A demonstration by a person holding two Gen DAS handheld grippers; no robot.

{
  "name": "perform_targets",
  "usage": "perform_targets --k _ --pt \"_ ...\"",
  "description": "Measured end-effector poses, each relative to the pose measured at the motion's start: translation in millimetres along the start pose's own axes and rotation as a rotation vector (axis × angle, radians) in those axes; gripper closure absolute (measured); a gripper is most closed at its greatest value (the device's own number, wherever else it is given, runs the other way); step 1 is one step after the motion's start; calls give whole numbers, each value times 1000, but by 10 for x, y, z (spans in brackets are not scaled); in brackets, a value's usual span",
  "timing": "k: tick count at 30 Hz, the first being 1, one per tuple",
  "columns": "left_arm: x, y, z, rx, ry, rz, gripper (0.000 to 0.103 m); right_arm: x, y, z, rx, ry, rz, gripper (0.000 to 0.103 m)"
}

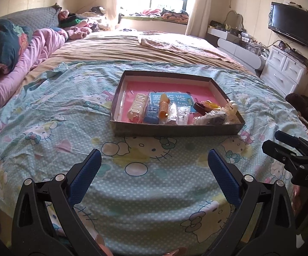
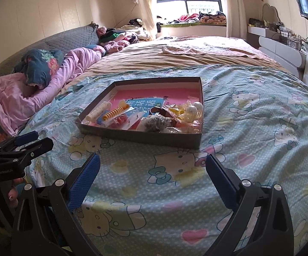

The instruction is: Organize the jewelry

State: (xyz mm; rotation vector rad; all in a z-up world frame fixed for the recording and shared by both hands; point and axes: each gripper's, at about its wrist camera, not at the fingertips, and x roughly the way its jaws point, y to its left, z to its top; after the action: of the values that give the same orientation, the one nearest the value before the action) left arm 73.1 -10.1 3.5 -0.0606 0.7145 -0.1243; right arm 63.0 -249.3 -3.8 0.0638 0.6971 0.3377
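A shallow dark cardboard box [image 1: 175, 130] [image 2: 141, 137] with a pink floor lies on the Hello Kitty sheet. It holds an orange spiral hair piece [image 1: 164, 106] [image 2: 114, 113], a white comb-like clip [image 1: 138, 105], a black bangle [image 1: 199, 107], pearl-white pieces [image 1: 231, 106] [image 2: 194, 109] and several small plastic bags. My left gripper [image 1: 154, 155] hangs open over the sheet in front of the box, holding nothing. My right gripper [image 2: 153, 159] is open too, just short of the box's near edge and empty. Each gripper shows at the side of the other's view.
The bed's sheet [image 1: 47, 115] is rumpled, with a pink quilt [image 2: 26, 93] and pillows at the left. White drawers [image 1: 286, 72] and a wall television [image 1: 291, 23] stand at the right. Clothes lie on the window ledge [image 2: 192, 19].
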Motion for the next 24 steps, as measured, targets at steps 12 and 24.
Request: perform_targets --k 12,24 --pt "-73 -80 -13 13 -15 -1 10 -40 44 -12 -15 8 -2 5" --pt "-100 -59 14 23 -19 4 10 -50 56 -14 -21 8 -3 5"
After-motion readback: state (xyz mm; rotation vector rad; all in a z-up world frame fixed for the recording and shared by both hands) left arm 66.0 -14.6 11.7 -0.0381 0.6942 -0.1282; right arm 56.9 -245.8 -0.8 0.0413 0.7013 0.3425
